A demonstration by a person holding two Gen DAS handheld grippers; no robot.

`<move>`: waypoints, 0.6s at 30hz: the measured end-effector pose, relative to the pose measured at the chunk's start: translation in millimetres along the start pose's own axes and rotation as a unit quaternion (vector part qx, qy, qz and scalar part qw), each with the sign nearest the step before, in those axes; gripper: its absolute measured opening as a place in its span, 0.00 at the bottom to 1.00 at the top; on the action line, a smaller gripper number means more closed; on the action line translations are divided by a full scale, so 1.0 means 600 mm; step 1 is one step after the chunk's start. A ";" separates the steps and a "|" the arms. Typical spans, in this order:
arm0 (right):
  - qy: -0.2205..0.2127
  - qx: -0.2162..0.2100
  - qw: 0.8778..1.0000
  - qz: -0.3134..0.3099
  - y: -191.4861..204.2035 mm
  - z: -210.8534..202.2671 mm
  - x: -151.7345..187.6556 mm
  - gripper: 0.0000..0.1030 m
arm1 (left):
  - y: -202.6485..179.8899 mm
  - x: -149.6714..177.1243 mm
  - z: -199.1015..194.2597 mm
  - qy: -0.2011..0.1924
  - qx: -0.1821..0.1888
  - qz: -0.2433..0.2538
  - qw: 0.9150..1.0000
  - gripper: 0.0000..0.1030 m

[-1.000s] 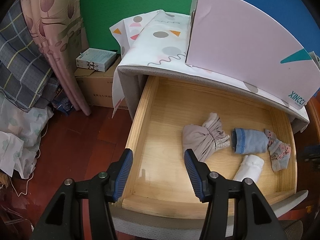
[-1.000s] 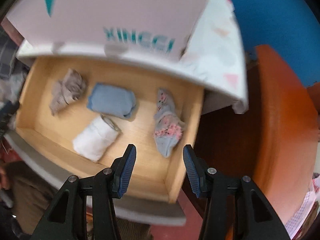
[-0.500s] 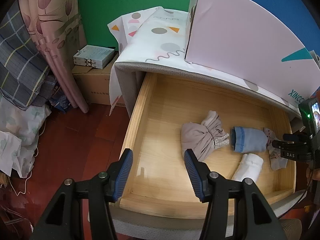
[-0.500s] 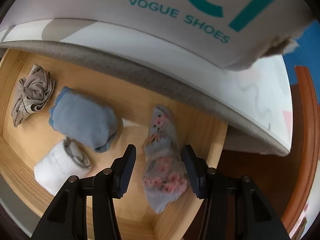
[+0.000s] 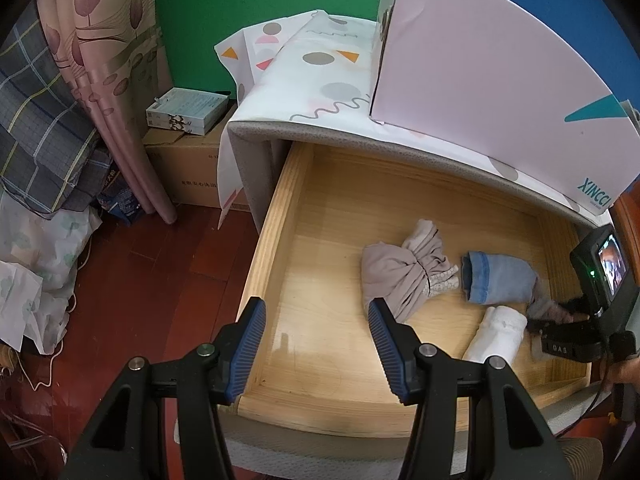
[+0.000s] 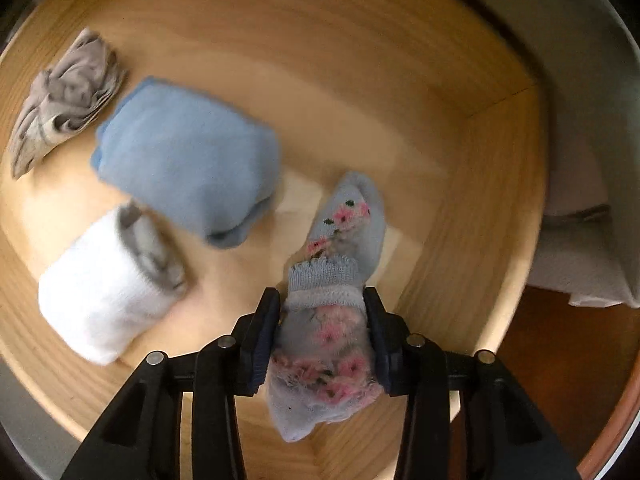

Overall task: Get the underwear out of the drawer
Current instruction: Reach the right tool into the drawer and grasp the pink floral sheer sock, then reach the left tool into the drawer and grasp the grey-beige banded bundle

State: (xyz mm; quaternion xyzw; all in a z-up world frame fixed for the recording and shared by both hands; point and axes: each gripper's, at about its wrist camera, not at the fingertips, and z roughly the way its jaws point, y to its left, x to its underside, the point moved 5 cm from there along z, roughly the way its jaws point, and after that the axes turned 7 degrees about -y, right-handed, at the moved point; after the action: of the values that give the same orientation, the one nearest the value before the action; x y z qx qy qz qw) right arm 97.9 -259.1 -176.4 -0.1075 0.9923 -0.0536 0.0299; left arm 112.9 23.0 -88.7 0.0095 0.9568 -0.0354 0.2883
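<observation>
The wooden drawer (image 5: 280, 216) is pulled open. In it lie a beige bundle (image 5: 400, 276), a blue roll (image 5: 498, 278), a white roll (image 5: 496, 334) and a pale blue piece with pink flowers (image 6: 340, 240) at the right end. My right gripper (image 6: 322, 300) is down in the drawer with its jaws closed against both sides of the floral piece; the gripper also shows in the left wrist view (image 5: 560, 316). My left gripper (image 5: 316, 328) is open and empty above the drawer's front left corner.
A pink shoebox (image 5: 480, 80) stands on the cloth-covered cabinet top (image 5: 320, 80) right behind the drawer. A cardboard box (image 5: 188, 168), curtains (image 5: 112, 80) and piled bedding (image 5: 36, 128) stand on the red floor to the left. An orange wooden edge (image 6: 624, 400) is to the right.
My right gripper has dropped into the drawer's right end and closed on the floral piece. My left gripper has barely moved.
</observation>
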 end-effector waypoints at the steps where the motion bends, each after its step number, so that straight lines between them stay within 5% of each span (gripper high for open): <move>1: 0.003 -0.006 1.000 0.007 0.005 -0.001 0.005 0.33 | 0.000 0.000 0.000 0.000 0.000 0.001 1.000 0.53; 13: 0.059 -0.052 0.992 0.097 0.035 -0.009 0.091 0.25 | -0.008 0.006 0.004 0.007 0.006 0.014 1.000 0.53; 18: 0.058 -0.063 0.986 0.141 0.042 -0.018 0.120 0.24 | -0.025 0.016 0.025 0.051 0.039 0.034 0.997 0.53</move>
State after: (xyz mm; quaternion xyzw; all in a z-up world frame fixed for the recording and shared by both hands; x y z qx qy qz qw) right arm 21.5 -249.1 -172.0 0.0350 0.9990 0.0075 -0.0274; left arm 112.7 6.9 -105.7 0.0552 0.9672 -0.0628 0.2398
